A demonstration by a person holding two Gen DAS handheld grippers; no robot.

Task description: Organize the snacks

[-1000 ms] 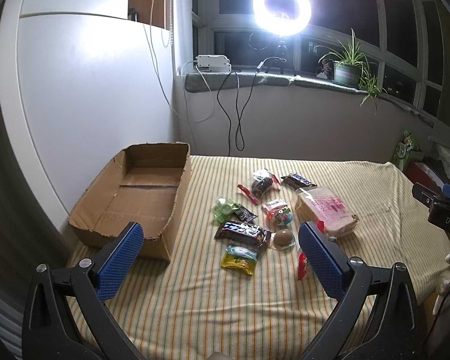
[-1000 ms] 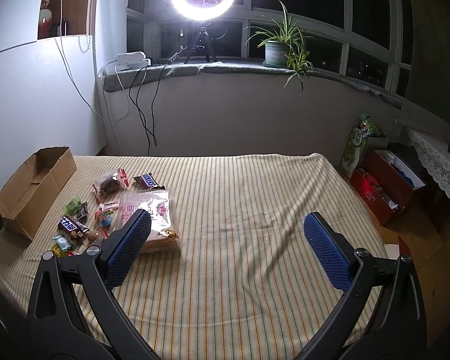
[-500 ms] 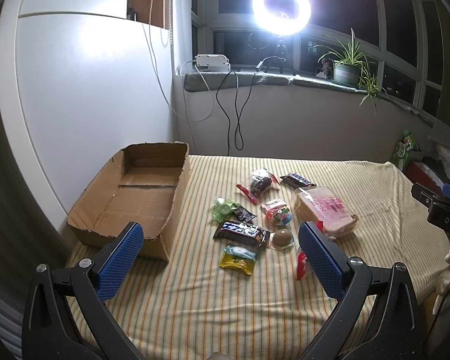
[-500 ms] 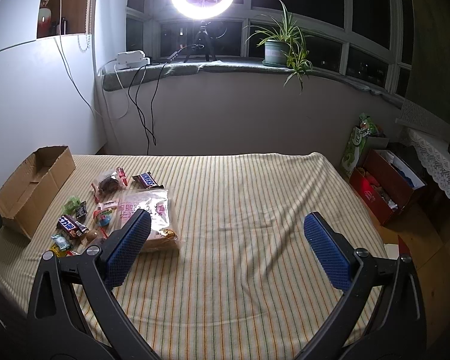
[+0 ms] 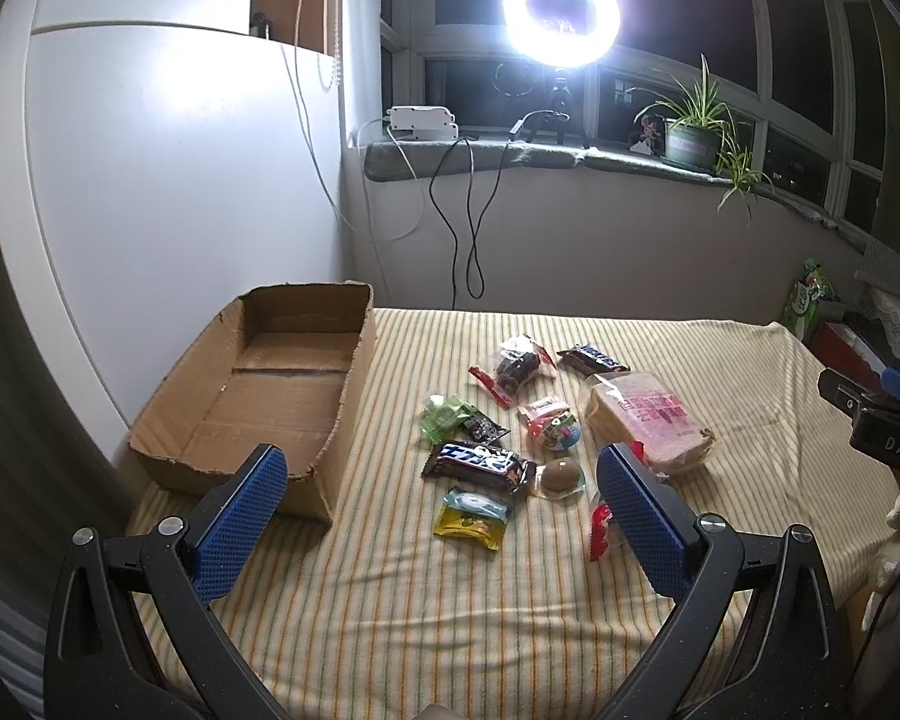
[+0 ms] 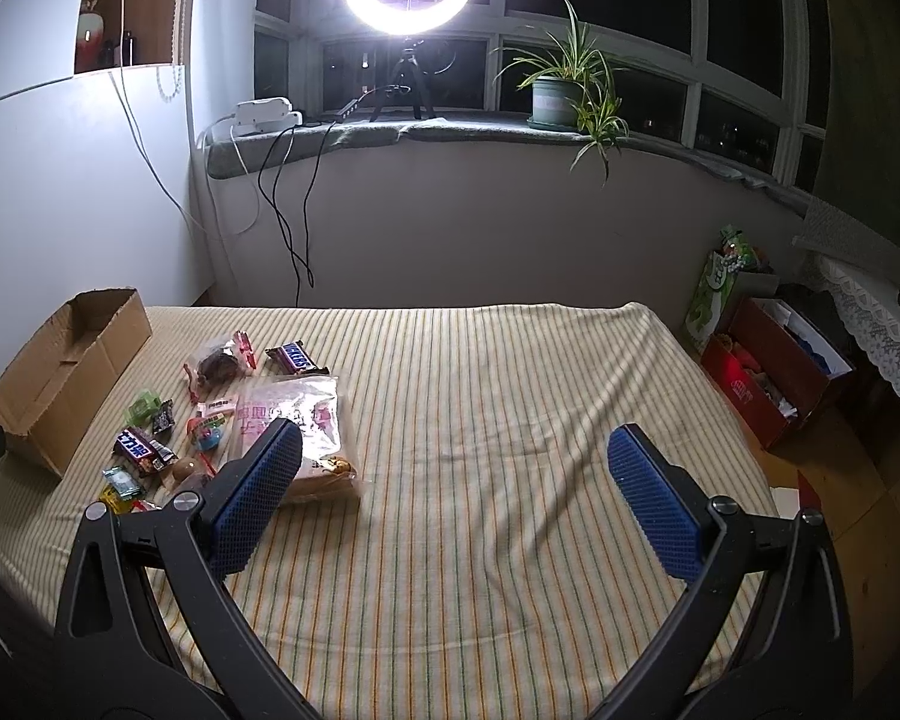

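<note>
An empty cardboard box [image 5: 252, 396] [image 6: 60, 372] lies at the left of the striped bedspread [image 5: 450, 588]. Several snacks are scattered beside it: a dark chocolate bar [image 5: 480, 463], a yellow packet [image 5: 471, 513], a round brown sweet [image 5: 561, 476], a green packet [image 5: 441, 414], a bagged loaf of bread [image 5: 651, 420] [image 6: 306, 420], a Snickers bar [image 5: 591, 358] [image 6: 294, 356]. My left gripper [image 5: 441, 516] hovers open just short of the snacks, holding nothing. My right gripper [image 6: 453, 492] is open over bare bedspread, right of the bread.
A ring light [image 5: 561, 12] shines from the windowsill beside a potted plant [image 6: 561, 96], with cables hanging down the wall. A white wall runs along the left. On the floor at the right stand a red box [image 6: 774, 372] and a green bag [image 6: 717, 291].
Both views have shifted only slightly; the snacks and the box lie as before and both grippers stay open.
</note>
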